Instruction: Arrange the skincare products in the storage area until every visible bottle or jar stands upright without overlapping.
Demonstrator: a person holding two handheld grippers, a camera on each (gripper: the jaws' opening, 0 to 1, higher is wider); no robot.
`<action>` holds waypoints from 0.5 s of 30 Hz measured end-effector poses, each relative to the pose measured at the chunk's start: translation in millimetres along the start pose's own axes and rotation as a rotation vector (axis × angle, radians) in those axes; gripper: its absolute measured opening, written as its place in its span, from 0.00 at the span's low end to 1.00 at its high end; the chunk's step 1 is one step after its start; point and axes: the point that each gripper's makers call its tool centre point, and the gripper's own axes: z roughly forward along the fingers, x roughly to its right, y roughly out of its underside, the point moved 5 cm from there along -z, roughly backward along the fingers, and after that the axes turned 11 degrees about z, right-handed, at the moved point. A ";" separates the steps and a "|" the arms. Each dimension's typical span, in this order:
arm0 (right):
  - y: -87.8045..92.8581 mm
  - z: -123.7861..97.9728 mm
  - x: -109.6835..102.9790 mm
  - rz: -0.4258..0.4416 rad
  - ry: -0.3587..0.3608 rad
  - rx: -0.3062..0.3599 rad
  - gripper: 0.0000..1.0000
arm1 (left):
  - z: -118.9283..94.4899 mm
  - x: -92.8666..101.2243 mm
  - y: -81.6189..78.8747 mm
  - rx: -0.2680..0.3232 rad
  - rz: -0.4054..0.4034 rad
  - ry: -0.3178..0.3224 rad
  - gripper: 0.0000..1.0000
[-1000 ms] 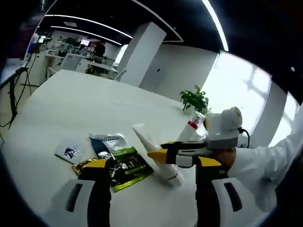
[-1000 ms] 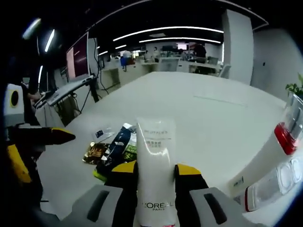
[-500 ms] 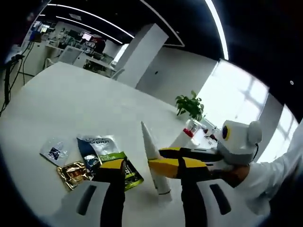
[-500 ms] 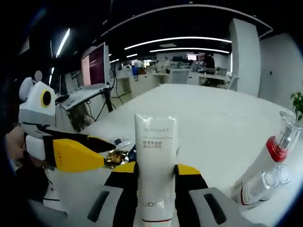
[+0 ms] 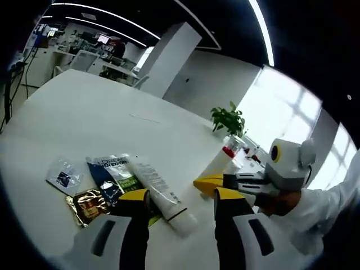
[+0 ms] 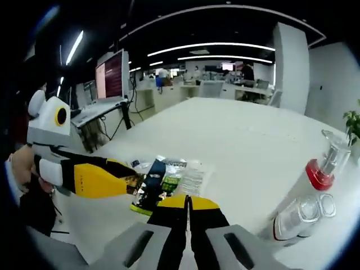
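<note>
L view – tube: white cosmetic tube (image 5: 162, 193) lies flat on white table (image 5: 84, 118), partly over the sachets (image 5: 115, 175); sits just ahead of and betw the left gripper (image 5: 181, 198) jaws.
L view – axis: long axis runs diagonal, cap end twd lower right near the jaws, crimped end twd upper left.
L view – left gripper: jaws spread apart, nothing held.
L view – right gripper (image 5: 216, 185): comes in from the right, tips pressed together, empty.
R view – right gripper (image 6: 188, 203): jaws closed flush, nothing betw them.
R view – bottles: red-collared pump bottle (image 6: 306, 194) lies tilted at right, not upright; small sachets (image 6: 160, 179) ahead.
How-to: likely re-grab the tube mid-body, square to its axis, then tip it cap-down; release slow, as it looks top-heavy.
</note>
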 end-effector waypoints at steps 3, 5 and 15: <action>5.8 6.0 -3.7 0.010 -0.015 -0.026 0.15 | -5.4 0.2 1.5 0.008 -0.007 -0.009 0.38; 10.0 12.7 -7.2 0.012 -0.024 -0.047 0.25 | -10.2 -1.9 0.9 0.020 -0.015 -0.019 0.38; 26.9 46.2 -12.9 -0.063 -0.041 -0.126 0.52 | -28.1 -7.8 5.1 0.048 -0.046 -0.045 0.38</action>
